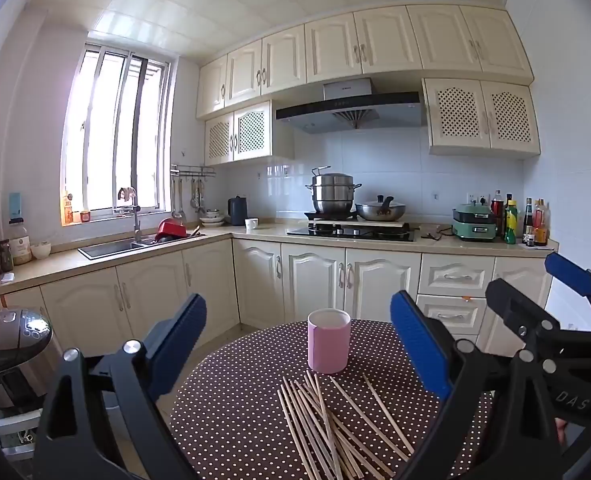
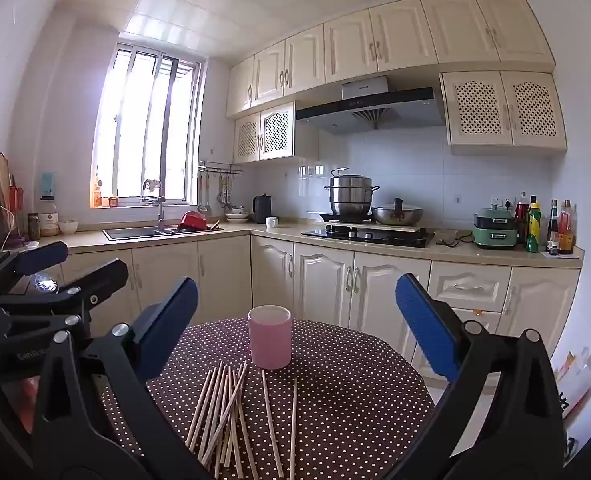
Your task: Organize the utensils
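The left gripper (image 1: 299, 344) and right gripper (image 2: 297, 326) hang side by side above a round polka-dot worktop (image 2: 355, 392), jaws spread wide and holding nothing. Beneath and between their blue pads, wooden chopsticks (image 1: 327, 428) lie scattered in a loose, crisscrossed pile on the cloth. Just beyond the sticks a pink cup (image 1: 329, 340) stands upright, cream kitchen cabinets (image 1: 315, 284) behind it.

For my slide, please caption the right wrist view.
Open right gripper above loose chopsticks and a pink cup.
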